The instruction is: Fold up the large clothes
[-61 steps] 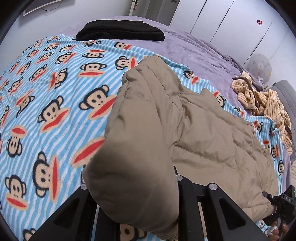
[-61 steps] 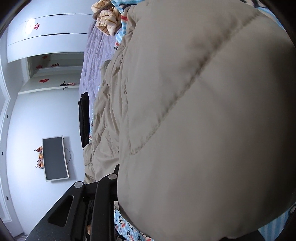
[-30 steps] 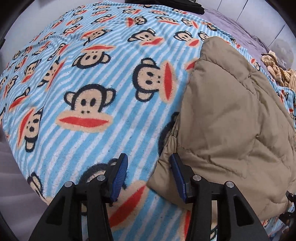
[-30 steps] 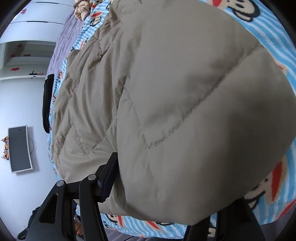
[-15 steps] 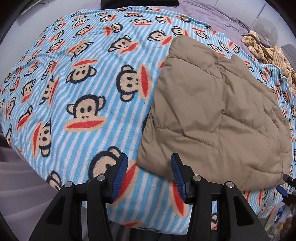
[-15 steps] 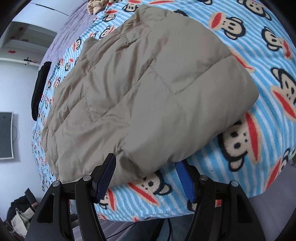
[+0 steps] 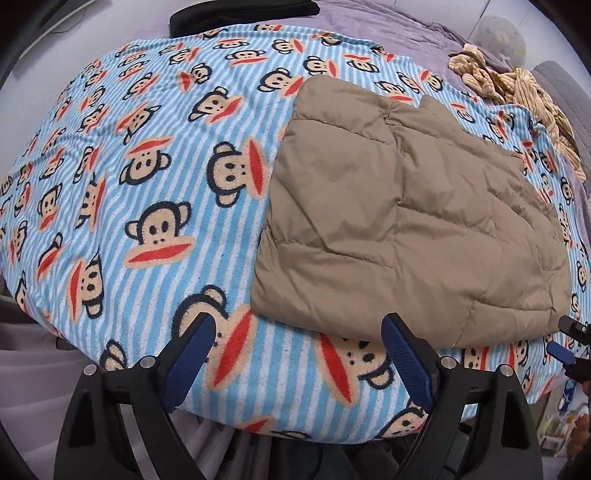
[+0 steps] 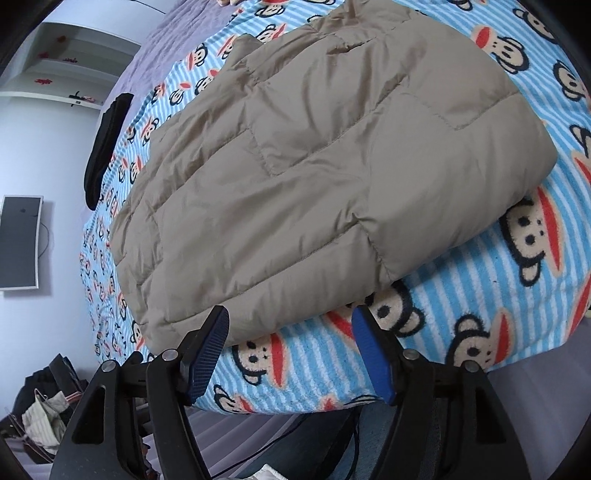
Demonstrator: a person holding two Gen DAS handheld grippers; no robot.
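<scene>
A tan quilted jacket point(image 7: 410, 221) lies folded on a blue striped monkey-print blanket point(image 7: 147, 177), near the bed's front edge. My left gripper point(image 7: 299, 332) hovers above the blanket just before the jacket's near left corner; its jaws are opening and nothing is between them. In the right wrist view the same jacket point(image 8: 314, 158) fills the middle, and my right gripper point(image 8: 290, 325) hangs over its near edge, jaws opening, pads clear of the cloth. The right gripper's blue pads point(image 7: 559, 350) show at the far right of the left wrist view.
A folded black garment point(image 7: 240, 14) lies at the far end of the blanket. A crumpled yellow striped garment point(image 7: 517, 88) sits on the purple bedspread point(image 7: 388, 26) at the right. A wall screen point(image 8: 20, 242) and a pile of clothes point(image 8: 44, 410) are left of the bed.
Both grippers let go of the jacket and rose back from it, so more of the bed shows. The left jaws have spread much wider; the right jaws widened a little.
</scene>
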